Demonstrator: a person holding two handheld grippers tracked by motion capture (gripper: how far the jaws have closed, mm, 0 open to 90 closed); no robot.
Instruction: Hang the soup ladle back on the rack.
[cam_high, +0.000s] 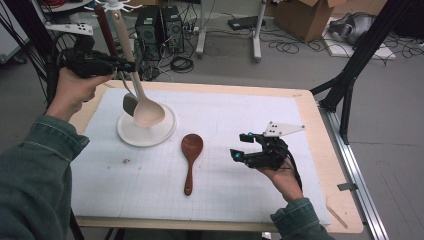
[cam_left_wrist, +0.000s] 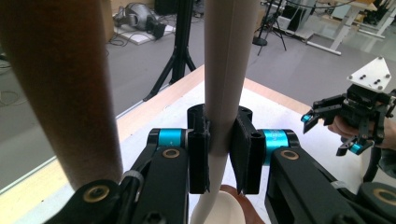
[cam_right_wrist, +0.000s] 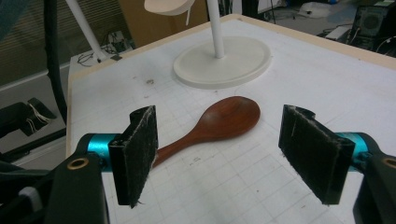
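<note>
Evidently the work in hand is hanging utensils on the white rack (cam_high: 146, 131) that stands near the far-left corner of the counter (cam_high: 320, 200). The left gripper (cam_high: 126, 65) is raised above the rack's round base, and its fingers (cam_left_wrist: 243, 156) are pinching the pale handle of the cream spoon (cam_high: 148, 113), which hangs almost upright with its bowl just above the base. A dark-handled utensil (cam_high: 103, 27) hangs close beside it, and the grey head of another (cam_high: 130, 104) shows behind the cream bowl. Whether the cream spoon's top is hooked on the rack I cannot tell, since the handle's upper end runs out of the high view.

The right gripper (cam_high: 241, 147) hovers over the middle of the counter, toward its right side, with its fingers (cam_right_wrist: 138, 154) spread wide and nothing between them. Just ahead of them lies the brown wooden spoon (cam_high: 190, 156) flat on the white mat, bowl toward the rack, handle toward the near edge.

My reading is that the cream spoon is mid-placement. The next move calls for settling its top on a hook and letting go; then the right gripper can drop to the brown spoon's thin handle, which lies flat and needs a low, square approach.
</note>
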